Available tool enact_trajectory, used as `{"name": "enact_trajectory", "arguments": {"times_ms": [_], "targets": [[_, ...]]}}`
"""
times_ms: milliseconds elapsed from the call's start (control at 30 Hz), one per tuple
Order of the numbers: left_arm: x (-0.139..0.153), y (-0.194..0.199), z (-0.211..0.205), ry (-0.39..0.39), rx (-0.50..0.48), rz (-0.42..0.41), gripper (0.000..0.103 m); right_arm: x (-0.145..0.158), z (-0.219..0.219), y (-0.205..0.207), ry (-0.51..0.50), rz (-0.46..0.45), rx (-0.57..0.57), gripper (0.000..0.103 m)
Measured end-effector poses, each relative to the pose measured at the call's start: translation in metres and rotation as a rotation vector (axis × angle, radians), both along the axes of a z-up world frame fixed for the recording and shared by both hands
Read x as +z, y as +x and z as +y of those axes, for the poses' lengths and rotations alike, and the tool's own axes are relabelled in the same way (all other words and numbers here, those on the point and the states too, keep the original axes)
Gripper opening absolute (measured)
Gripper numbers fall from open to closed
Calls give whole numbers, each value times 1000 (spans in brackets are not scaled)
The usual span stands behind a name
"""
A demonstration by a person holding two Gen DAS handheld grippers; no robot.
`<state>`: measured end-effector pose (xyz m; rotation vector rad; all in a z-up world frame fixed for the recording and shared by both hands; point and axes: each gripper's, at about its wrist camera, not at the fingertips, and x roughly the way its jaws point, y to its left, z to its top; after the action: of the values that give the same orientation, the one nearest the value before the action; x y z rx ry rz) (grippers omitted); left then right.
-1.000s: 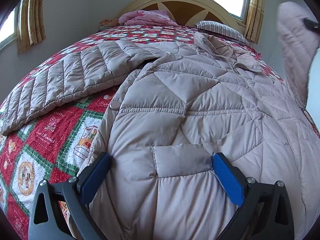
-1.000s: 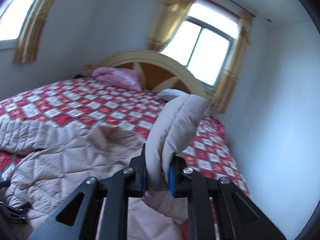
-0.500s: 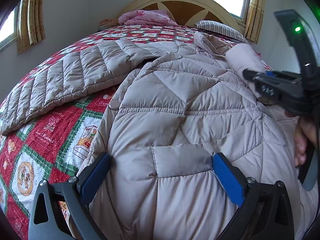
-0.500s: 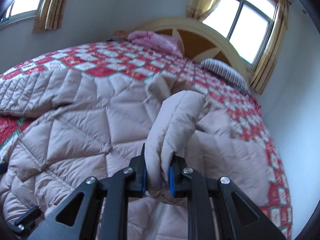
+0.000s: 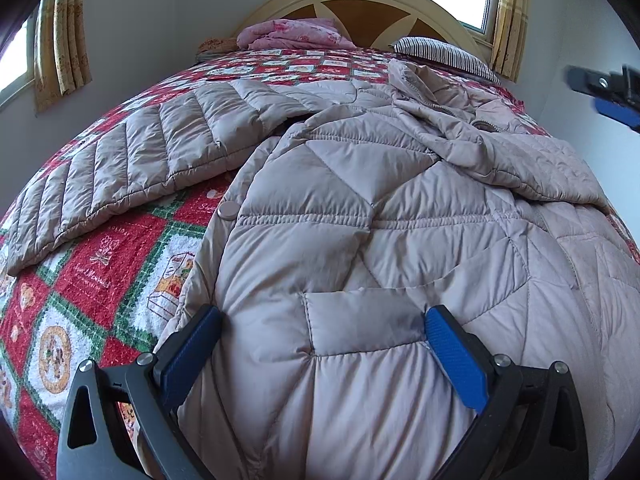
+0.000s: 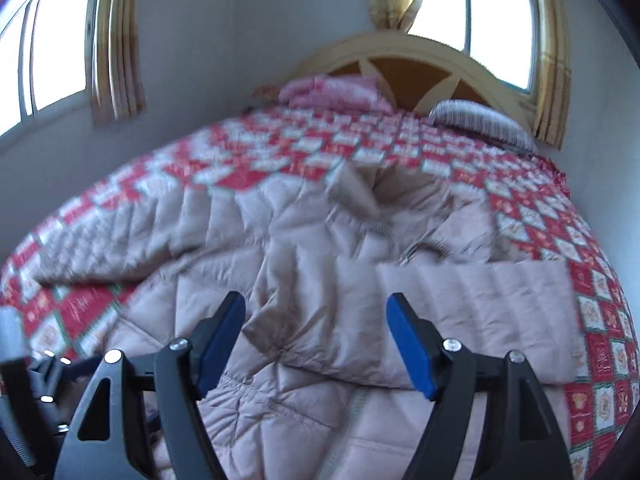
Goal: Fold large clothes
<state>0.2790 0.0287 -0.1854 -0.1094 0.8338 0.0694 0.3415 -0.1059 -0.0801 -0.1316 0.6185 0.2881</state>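
right gripper jaws opening, seemingly clear above coat.

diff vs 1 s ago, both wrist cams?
The right gripper carried the coat's right sleeve down across the quilted coat and let go; its jaws are opening with nothing pinched. The sleeve now lies folded over the body. The left gripper is unchanged, open over the hem; the other sleeve is still spread out.

Coat on the bed, pillows behind it
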Motion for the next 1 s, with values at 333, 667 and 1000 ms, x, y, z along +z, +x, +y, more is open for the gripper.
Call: {"name": "enact_trajectory", "arguments": {"times_ms": [333, 667, 1000], "targets": [[101, 14, -21, -5, -152, -84, 102, -27, -145, 54, -49, 60, -500, 77], [47, 132, -90, 239, -130, -69, 102, -102, -147, 63, -76, 257, -489, 77], [2, 151, -66, 130, -51, -20, 102, -22, -189, 40, 183, 5, -440, 68]]}}
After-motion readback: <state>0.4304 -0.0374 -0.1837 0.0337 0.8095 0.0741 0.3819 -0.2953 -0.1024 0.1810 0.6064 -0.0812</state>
